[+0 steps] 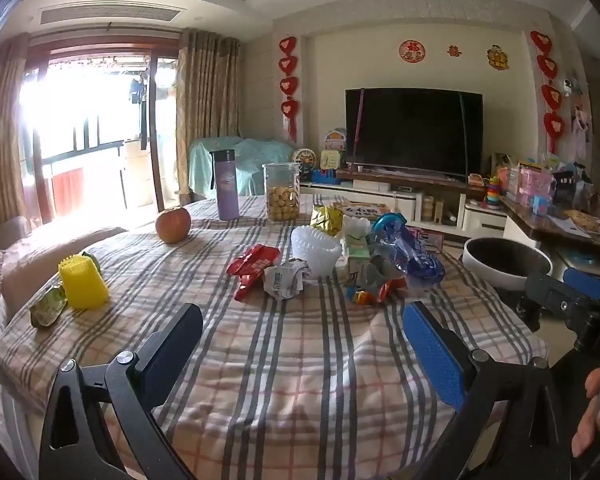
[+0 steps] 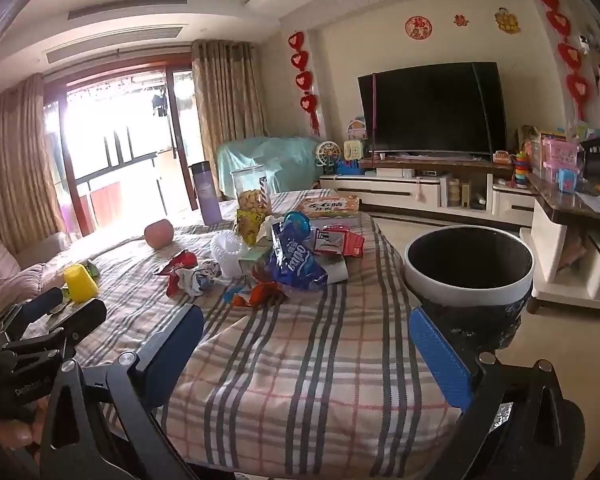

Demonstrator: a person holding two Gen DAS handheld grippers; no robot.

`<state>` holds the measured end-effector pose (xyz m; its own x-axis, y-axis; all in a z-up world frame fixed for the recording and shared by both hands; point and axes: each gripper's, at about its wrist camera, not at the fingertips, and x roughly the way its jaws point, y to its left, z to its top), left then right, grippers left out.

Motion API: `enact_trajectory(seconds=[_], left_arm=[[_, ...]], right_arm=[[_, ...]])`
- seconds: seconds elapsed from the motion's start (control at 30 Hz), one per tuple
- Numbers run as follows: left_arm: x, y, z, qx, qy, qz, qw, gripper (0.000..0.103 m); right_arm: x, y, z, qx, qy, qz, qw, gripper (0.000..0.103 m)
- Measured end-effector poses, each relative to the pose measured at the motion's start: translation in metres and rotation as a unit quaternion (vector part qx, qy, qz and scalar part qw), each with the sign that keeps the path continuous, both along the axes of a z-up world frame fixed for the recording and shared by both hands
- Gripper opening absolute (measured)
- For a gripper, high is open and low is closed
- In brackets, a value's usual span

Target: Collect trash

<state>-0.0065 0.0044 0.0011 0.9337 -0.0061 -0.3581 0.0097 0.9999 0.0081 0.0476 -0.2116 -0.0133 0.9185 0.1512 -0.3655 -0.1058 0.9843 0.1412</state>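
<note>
Both claws stand wide open and hold nothing: the left gripper [image 1: 302,344] and the right gripper [image 2: 306,344] hover over the near, bare part of the checked grey-and-pink tablecloth [image 1: 300,380]. As landmark I take the round black waste bin with a white rim [image 2: 469,268], which stands just beside the right edge of the table.

The trash lies in a loose heap left of this bin: a shiny blue plastic snack bag [image 2: 296,264], a crumpled red foil wrapper [image 1: 254,266], a crumpled white paper ball [image 1: 286,280] and a white pleated paper cup [image 1: 316,250], all touching or overlapping.

Several things can go wrong, I think. Thin foil can slip from the pads, or one grip can drag neighbours off the table. Farther left of the bin, the red-orange apple [image 1: 173,224], the clear jar of biscuits [image 1: 282,192] and the purple flask [image 1: 226,184] are probably not trash; a careless reach can knock them. A light wrapper can also miss the bin's mouth.
</note>
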Motion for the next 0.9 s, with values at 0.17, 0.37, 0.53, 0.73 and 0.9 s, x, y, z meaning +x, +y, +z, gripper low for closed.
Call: enact_trajectory(seconds=[0.17, 0.37, 0.53, 0.73, 0.9], left_arm=[[-0.0002, -0.0002, -0.0006, 0.002, -0.001, 0.002, 1.0, 0.101], [-0.0012, 0.0005, -0.0007, 0.001, -0.002, 0.003, 1.0, 0.101], [-0.0013, 0.0008, -0.0008, 0.002, -0.002, 0.003, 1.0, 0.101], [-0.0013, 0.0016, -0.001, 0.002, -0.002, 0.005, 1.0, 0.101], [-0.0009, 0.0022, -0.0012, 0.001, -0.001, 0.005, 1.0, 0.101]], right_arm=[[0.0004, -0.0005, 0.0011, 0.002, 0.003, 0.002, 1.0, 0.103], [0.0004, 0.0001, 0.0006, 0.002, 0.002, 0.002, 1.0, 0.103], [0.0003, -0.0007, 0.0007, 0.002, 0.002, 0.002, 1.0, 0.103], [-0.0003, 0.0, 0.0012, 0.003, 0.002, 0.004, 1.0, 0.103], [-0.0004, 0.0002, 0.001, 0.005, 0.003, 0.004, 1.0, 0.103]])
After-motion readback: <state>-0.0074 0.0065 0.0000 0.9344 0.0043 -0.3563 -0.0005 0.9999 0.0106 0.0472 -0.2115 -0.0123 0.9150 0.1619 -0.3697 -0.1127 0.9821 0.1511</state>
